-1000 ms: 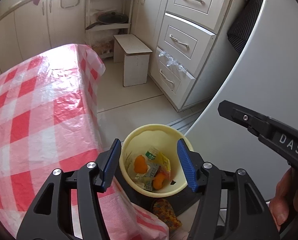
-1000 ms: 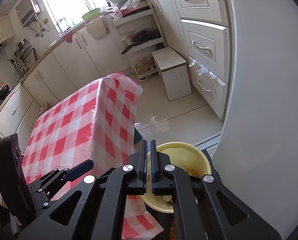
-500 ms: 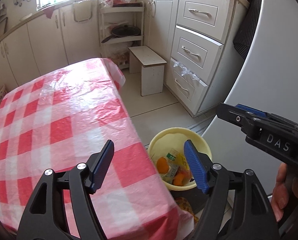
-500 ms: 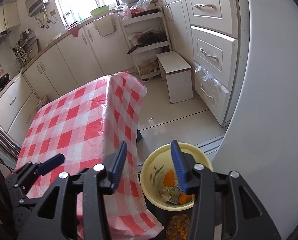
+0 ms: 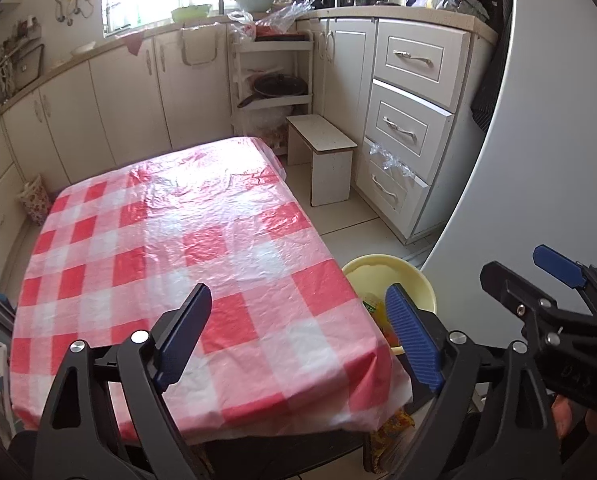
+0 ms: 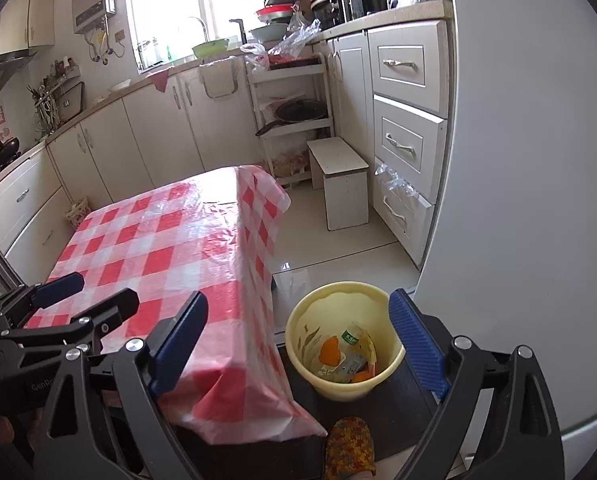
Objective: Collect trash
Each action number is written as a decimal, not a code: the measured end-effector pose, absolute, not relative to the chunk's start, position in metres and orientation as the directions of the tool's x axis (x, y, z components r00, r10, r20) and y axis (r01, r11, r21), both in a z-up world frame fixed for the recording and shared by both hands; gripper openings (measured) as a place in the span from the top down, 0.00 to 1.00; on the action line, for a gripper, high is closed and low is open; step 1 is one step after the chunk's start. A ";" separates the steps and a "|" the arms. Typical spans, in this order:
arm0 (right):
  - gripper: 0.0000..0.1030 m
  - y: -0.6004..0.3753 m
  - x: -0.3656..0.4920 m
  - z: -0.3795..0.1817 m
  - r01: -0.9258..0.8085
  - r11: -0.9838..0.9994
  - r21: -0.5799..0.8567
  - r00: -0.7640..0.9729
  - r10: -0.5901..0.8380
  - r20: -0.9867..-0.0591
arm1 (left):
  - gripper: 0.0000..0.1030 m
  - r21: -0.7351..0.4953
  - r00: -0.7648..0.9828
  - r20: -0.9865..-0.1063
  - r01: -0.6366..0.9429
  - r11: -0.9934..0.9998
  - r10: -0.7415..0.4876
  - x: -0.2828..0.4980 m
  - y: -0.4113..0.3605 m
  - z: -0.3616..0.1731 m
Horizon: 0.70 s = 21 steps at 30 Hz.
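A yellow bin [image 6: 344, 340] stands on the floor at the table's near right corner, holding orange peels and wrappers [image 6: 346, 354]. In the left wrist view the bin [image 5: 390, 276] is partly hidden behind the table edge. My left gripper [image 5: 298, 336] is open and empty above the near end of the red-checked table [image 5: 186, 248]. My right gripper [image 6: 298, 344] is open and empty above the bin and the table's corner [image 6: 170, 240]. Each gripper also shows at the edge of the other's view, the right [image 5: 554, 276] and the left [image 6: 86, 292].
A white fridge [image 6: 530, 184] stands close on the right. White drawers [image 5: 410, 120], a small stool [image 5: 326, 160] and a shelf rack with a pan [image 5: 274, 88] line the far side. A patterned slipper [image 6: 348, 448] lies on the floor by the bin.
Both grippers have risen and pulled back from the bin toward the table. The right gripper went from shut to open.
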State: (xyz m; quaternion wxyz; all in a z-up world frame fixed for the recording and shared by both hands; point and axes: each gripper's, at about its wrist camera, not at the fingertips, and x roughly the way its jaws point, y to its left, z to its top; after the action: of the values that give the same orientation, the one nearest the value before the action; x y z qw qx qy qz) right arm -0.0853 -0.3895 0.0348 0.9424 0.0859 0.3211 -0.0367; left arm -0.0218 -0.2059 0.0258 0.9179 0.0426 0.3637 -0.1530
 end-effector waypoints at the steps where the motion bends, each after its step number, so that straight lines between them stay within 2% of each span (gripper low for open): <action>1: 0.13 -0.385 -0.093 0.038 0.123 0.982 0.141 0.796 -0.013 -0.605 | 0.16 -0.027 0.696 -0.674 0.312 0.950 -0.248 -0.029 -0.203 0.030; 7: 0.08 -0.370 -0.127 0.056 0.124 0.981 0.148 0.819 -0.017 -0.573 | 0.12 -0.004 0.731 -0.640 0.306 0.952 -0.238 -0.064 -0.189 0.053; 21: 0.07 -0.341 -0.197 0.091 0.135 0.984 0.119 0.851 -0.053 -0.522 | 0.08 0.022 0.777 -0.591 0.283 0.959 -0.216 -0.126 -0.165 0.085</action>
State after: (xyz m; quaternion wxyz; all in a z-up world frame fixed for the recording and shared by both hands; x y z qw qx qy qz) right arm -0.1967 -0.3407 0.0909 0.9592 0.0756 0.2681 -0.0490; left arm -0.1261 -0.1646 0.0852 0.9411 0.0549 0.3061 -0.1326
